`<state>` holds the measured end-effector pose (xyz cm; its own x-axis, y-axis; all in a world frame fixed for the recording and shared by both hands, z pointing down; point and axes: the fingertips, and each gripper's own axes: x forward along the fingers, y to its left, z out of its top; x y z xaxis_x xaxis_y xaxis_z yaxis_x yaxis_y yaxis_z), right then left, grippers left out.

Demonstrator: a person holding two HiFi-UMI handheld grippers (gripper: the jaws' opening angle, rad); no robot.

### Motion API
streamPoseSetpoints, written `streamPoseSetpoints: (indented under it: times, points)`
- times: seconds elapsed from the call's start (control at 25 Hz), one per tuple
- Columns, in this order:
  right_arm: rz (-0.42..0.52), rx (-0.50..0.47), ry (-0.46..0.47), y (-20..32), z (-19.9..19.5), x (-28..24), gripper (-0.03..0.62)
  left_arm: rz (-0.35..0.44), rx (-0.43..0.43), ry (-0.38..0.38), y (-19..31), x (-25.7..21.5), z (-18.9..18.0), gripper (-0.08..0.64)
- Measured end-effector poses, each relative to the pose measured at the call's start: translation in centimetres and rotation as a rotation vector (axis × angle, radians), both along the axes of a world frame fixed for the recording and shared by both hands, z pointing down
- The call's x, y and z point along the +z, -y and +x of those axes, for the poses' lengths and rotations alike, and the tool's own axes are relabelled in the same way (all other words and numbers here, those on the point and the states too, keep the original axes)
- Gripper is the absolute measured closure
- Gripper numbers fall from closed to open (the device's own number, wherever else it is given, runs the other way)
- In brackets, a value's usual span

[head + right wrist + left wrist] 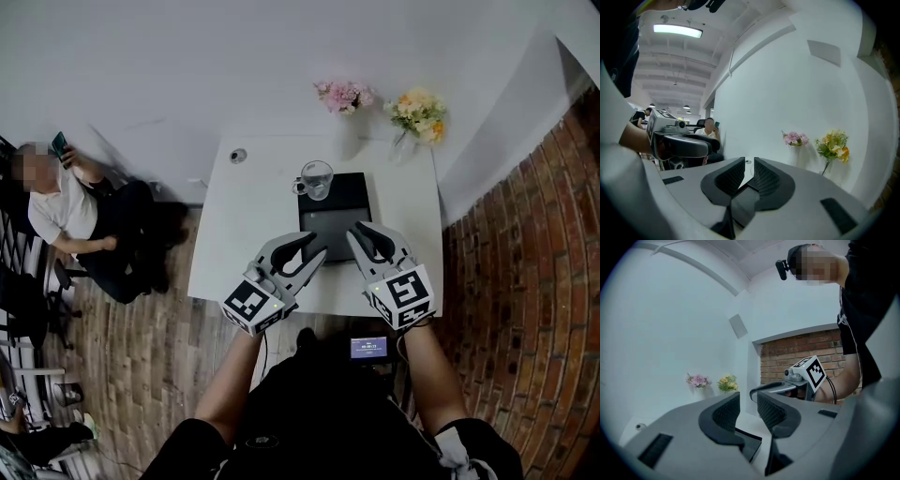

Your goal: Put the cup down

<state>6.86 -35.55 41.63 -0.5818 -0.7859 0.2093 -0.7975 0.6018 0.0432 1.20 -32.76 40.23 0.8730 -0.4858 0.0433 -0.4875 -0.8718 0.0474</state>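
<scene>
A clear glass cup (pixel 316 179) with a handle stands upright on the far left part of a black mat (pixel 345 223) on the white table (pixel 248 220). No gripper touches it. My left gripper (pixel 317 247) hovers over the table's near edge, left of the mat, its jaws a little apart and empty (pixel 748 411). My right gripper (pixel 356 231) hangs over the mat's near edge, well short of the cup. Only a narrow slit (pixel 750 176) shows between its pads, with nothing in it. Each gripper shows in the other's view: the right gripper (pixel 806 376) and the left gripper (pixel 677 140).
Two vases stand at the table's far edge, pink flowers (pixel 344 96) and yellow flowers (pixel 417 114). A small round object (pixel 238 156) lies at the far left corner. A seated person (pixel 75 220) is left of the table. A brick wall (pixel 534 281) runs along the right.
</scene>
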Motion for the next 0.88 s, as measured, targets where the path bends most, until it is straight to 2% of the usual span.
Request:
streamPoseSetpoints:
  times: [0.24, 0.64, 0.88]
  points:
    - [0.002, 0.017, 0.019, -1.5, 0.6, -0.6, 0.548, -0.001, 0.029, -0.014, -1.3, -0.6, 1.6, 0.454]
    - [0.009, 0.021, 0.009, -2.1, 0.9, -0.8, 0.578, -0.008, -0.011, -0.036, -1.4, -0.2, 1.2, 0.454]
    - [0.007, 0.023, 0.004, -2.2, 0.9, -0.6, 0.58, -0.039, -0.019, -0.007, -1.6, -0.1, 1.1, 0.454]
